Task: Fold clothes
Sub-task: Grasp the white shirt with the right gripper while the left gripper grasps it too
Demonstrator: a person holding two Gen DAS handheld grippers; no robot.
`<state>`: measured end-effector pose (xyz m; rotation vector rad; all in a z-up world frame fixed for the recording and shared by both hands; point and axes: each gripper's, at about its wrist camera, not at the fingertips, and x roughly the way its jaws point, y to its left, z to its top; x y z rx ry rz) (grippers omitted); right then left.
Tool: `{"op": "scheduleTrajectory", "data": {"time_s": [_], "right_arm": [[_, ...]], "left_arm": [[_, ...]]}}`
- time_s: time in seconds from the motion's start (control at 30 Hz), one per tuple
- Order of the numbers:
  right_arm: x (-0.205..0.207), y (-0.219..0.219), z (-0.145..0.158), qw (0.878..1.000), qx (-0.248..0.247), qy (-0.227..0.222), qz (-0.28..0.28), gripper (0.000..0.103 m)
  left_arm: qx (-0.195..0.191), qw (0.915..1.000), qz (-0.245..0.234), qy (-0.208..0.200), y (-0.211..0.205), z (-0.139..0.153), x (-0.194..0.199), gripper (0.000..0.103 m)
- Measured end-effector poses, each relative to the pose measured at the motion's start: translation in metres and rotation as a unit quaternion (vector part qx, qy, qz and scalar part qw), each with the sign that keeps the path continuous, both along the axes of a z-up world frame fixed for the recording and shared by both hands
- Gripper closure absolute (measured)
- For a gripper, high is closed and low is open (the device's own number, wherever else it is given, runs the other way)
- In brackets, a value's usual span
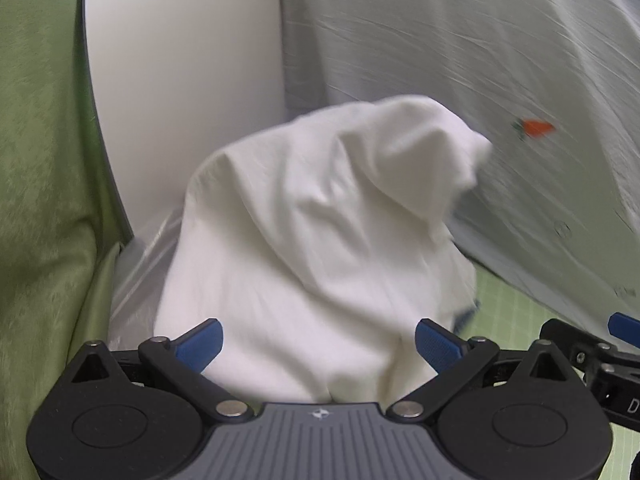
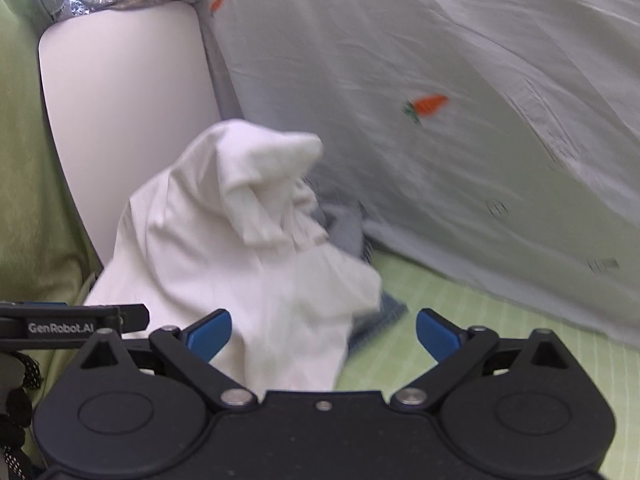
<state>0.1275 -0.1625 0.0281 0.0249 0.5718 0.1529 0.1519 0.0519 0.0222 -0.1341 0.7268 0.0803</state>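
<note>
Lying heaped in a soft white mound, the white garment (image 1: 320, 240) sits directly ahead of both tongs, its crumpled top rising to a blunt peak. In the left wrist view the left gripper (image 1: 318, 344) has its blue pads (image 1: 200, 344) spread wide, one on either side of the mound's near foot; the cloth fills the gap between them, but neither pad presses it, and whether the pads brush the fabric cannot be told through the blur. In the right wrist view the right gripper (image 2: 324, 340) is likewise spread wide: the garment's lower fold hangs down just beside its left pad (image 2: 210, 336) and runs into the gap, while the other pad stands apart over the green mat (image 2: 460, 300). Nothing is clamped by either tool. The garment rests on that green gridded mat, with a bit of blue-grey cloth (image 2: 380, 312) showing from under its right edge. Behind it stands a white rounded panel (image 1: 180, 80), and to the right a pale sheet with carrot prints (image 2: 440, 120) slopes across the background. Green fabric (image 1: 40, 160) fills the left side.
</note>
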Motion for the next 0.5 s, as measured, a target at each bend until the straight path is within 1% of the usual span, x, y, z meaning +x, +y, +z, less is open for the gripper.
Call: {"op": "scheduleTrajectory", "data": {"time_s": [0.03,0.17,0.2,0.23,0.27,0.3,0.33,0.37,0.4,0.43,0.5], "right_arm": [[0.012,0.004,0.003,1.000,0.001,-0.005,0.004,0.007],[0.059,0.021,0.007,0.999,0.017,-0.012,0.031,0.016],[0.070,0.026,0.006,0.999,0.023,-0.010,0.039,0.017],[0.080,0.031,0.005,0.999,0.028,-0.009,0.046,0.018],[0.089,0.036,0.004,0.998,0.034,-0.008,0.052,0.018],[0.097,0.041,0.002,0.998,0.038,-0.008,0.057,0.022],[0.105,0.045,0.000,0.997,0.039,-0.007,0.061,0.026],[0.113,0.049,-0.003,0.997,0.039,-0.005,0.065,0.036],[0.120,0.052,-0.005,0.997,0.040,-0.004,0.071,0.051],[0.125,0.053,-0.008,0.996,0.042,-0.003,0.078,0.059],[0.131,0.055,-0.012,0.995,0.043,-0.006,0.093,0.093]], "left_arm": [[-0.001,1.0000,0.003,0.001,0.004,0.001,0.011,0.008],[-0.011,0.9998,0.009,0.016,0.018,-0.002,0.052,0.023],[-0.018,0.9996,0.011,0.020,0.022,-0.005,0.060,0.031],[-0.025,0.9993,0.012,0.023,0.026,-0.007,0.069,0.036],[-0.035,0.9990,0.010,0.026,0.029,-0.010,0.076,0.049],[-0.047,0.9985,0.008,0.029,0.031,-0.012,0.082,0.058],[-0.058,0.9978,0.006,0.031,0.034,-0.015,0.089,0.060],[-0.063,0.9975,0.004,0.032,0.035,-0.017,0.094,0.066],[-0.064,0.9974,0.001,0.032,0.034,-0.018,0.097,0.070],[-0.063,0.9975,-0.002,0.031,0.033,-0.019,0.099,0.072],[-0.061,0.9978,-0.006,0.026,0.031,-0.020,0.099,0.074]]}}
